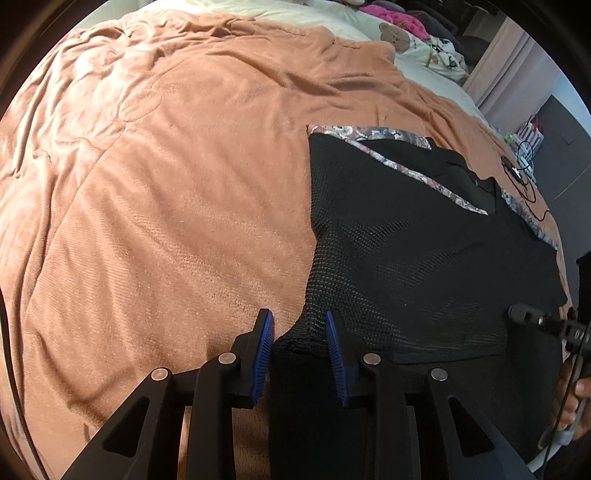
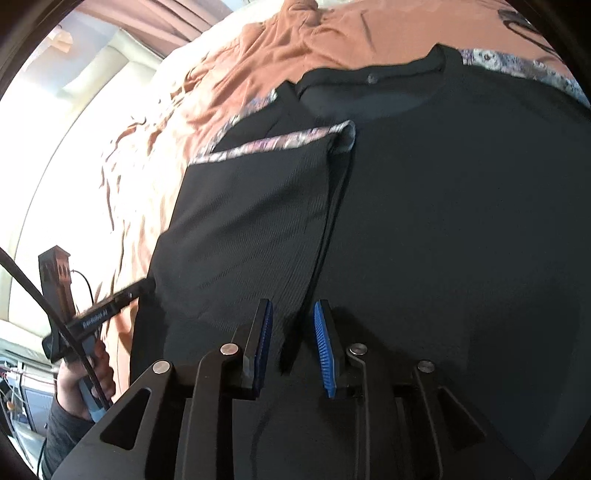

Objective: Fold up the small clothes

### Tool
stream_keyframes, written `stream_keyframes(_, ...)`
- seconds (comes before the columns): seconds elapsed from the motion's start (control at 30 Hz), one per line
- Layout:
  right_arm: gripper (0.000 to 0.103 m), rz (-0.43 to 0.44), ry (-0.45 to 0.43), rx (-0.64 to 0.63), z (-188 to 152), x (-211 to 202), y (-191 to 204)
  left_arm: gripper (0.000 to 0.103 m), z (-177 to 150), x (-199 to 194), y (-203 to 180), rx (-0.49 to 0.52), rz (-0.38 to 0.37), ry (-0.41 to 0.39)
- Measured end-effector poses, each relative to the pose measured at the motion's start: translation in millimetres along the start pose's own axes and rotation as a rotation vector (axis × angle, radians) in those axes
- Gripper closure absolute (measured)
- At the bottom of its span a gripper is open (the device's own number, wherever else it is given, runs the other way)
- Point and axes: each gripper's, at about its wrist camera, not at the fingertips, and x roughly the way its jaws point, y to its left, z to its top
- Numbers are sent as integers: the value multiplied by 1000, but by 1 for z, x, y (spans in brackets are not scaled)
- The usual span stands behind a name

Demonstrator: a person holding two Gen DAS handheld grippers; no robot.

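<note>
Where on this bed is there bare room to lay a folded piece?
The orange blanket lies bare left of the black garment, from the left tool up to the cream bedding. It is crowded at the far right: a cable and small device, plus pink and printed items by the cream bedding.

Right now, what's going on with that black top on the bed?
A person is folding a black mesh top with floral trim on a peach blanket, using tongs in each hand. One side is already folded inward. The left tongs straddle a bunched bottom corner, jaws apart, pads not visibly pressing. The right tongs hover open over the hem near the fold.
</note>
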Motion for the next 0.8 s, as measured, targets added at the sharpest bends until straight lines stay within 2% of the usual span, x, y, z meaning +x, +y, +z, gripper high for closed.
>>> stream_keyframes(0.23,82,4,-101,-69,19,0,15,67,0,6,-11,43,62,13)
stream_keyframes(0.3,82,37,-106,-108,17,5,26,65,1,8,-13,49,75,16)
stream_keyframes(0.4,82,35,-73,-144,11,20,35,64,2,9,-11,22,71,14)
stream_keyframes(0.5,83,-55,-32,-179,4,35,37,64,2,8,-11,12,75,14)
stream_keyframes(0.57,88,-82,-28,-193,3,38,36,64,-1,4,-10,3,79,19)
stream_keyframes(0.67,89,-155,-22,-209,-4,26,39,64,-7,-7,-9,-22,73,15)
stream_keyframes(0.8,88,-182,-44,-226,-13,-9,47,64,-17,-30,-16,-40,60,-2)
